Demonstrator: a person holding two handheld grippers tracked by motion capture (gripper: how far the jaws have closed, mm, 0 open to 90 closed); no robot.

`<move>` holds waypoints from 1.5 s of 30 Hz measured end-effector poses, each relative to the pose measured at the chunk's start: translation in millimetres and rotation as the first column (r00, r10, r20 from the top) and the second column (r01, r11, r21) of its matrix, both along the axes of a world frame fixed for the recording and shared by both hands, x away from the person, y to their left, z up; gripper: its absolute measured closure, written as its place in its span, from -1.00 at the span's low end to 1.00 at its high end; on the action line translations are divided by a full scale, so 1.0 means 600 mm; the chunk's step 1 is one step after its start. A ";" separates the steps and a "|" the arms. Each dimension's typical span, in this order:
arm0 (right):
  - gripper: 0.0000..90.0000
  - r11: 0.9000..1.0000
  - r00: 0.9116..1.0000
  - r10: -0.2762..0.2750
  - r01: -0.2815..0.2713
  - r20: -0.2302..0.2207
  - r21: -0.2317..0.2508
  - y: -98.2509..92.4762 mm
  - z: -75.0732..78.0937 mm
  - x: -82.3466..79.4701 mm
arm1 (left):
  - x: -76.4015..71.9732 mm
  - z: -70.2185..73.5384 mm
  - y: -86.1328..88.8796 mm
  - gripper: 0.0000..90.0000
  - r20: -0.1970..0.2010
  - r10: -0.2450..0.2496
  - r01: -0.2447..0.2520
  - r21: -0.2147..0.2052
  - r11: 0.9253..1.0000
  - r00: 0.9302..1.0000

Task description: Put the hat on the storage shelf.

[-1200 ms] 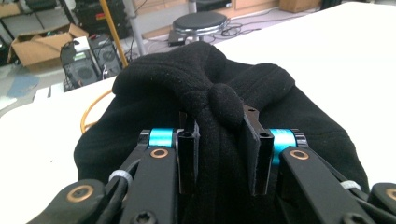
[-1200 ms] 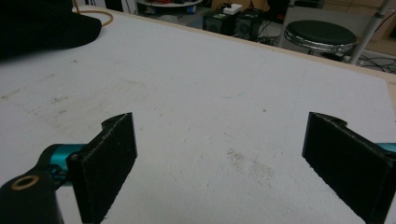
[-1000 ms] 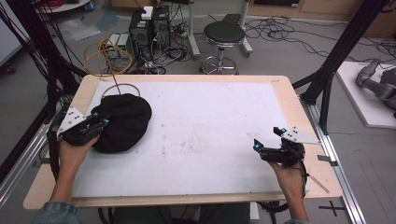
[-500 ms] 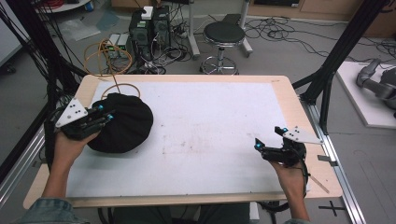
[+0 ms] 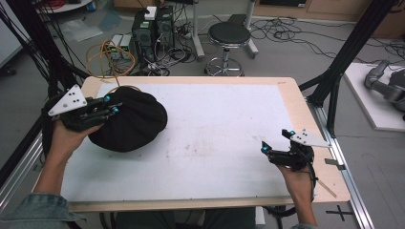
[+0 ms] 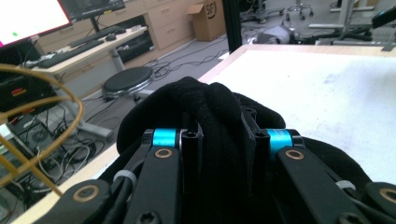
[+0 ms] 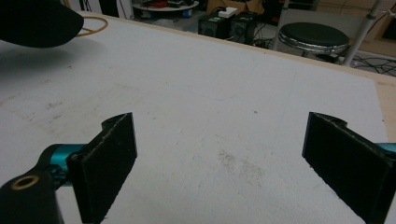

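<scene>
The black fabric bundle lay at the table's nine o'clock, long axis toward three. The left gripper pinched a fold. The right gripper, at four o'clock, gaped wide, empty.

The white table top is lying bare across its middle and right, giving open passage between the two hands. A black fabric bundle is occupying the left rear part, bunched between the jaws of the left gripper. The right gripper is hovering with jaws wide apart near the right front edge. A yellow cable loop is lying just beside the bundle at the rear edge.
</scene>
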State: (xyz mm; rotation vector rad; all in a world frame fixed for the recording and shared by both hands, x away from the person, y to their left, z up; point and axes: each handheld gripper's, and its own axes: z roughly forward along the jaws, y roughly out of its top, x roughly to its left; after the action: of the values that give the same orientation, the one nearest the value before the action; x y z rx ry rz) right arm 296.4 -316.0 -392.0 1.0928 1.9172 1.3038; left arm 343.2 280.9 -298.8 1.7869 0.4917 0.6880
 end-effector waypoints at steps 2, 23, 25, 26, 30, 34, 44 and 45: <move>-0.78 1.000 1.000 -0.001 0.001 0.000 0.001 0.000 0.000 0.000 | 0.002 0.011 -0.001 0.64 0.009 -0.014 0.014 0.005 1.000 1.000; -0.78 1.000 1.000 -0.011 0.011 -0.002 0.005 -0.007 -0.001 -0.002 | 0.024 0.121 -0.025 0.64 0.082 -0.071 0.069 0.028 0.997 0.994; -0.78 1.000 1.000 -0.012 0.012 0.001 0.004 -0.008 -0.001 -0.002 | 0.027 0.131 -0.027 0.64 0.091 -0.077 0.074 0.027 0.997 0.993; -0.78 1.000 1.000 -0.013 0.013 0.000 0.003 -0.009 -0.002 -0.002 | 0.028 0.137 -0.028 0.64 0.096 -0.077 0.075 0.028 0.997 0.992; -0.78 1.000 1.000 -0.013 0.013 0.000 0.002 -0.010 -0.003 -0.001 | 0.033 0.158 -0.031 0.64 0.113 -0.087 0.084 0.028 0.996 0.990; -0.78 1.000 1.000 -0.019 0.019 -0.004 0.006 -0.012 -0.003 -0.003 | 0.036 0.178 -0.028 0.64 0.130 -0.081 0.079 0.021 0.997 0.988; -0.78 1.000 1.000 -0.027 0.027 -0.009 0.007 -0.016 -0.003 -0.007 | 0.055 0.220 -0.008 0.64 0.173 -0.047 0.047 0.002 0.999 0.984; -0.78 1.000 1.000 -0.028 0.028 -0.010 0.005 -0.017 -0.004 -0.007 | 0.057 0.225 -0.006 0.64 0.178 -0.045 0.045 0.005 0.999 0.983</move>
State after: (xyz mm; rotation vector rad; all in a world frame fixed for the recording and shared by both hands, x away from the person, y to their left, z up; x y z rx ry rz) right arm 292.1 -326.2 -394.5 1.1265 1.9005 1.2906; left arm 377.2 277.2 -163.7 1.7128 0.3289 0.8079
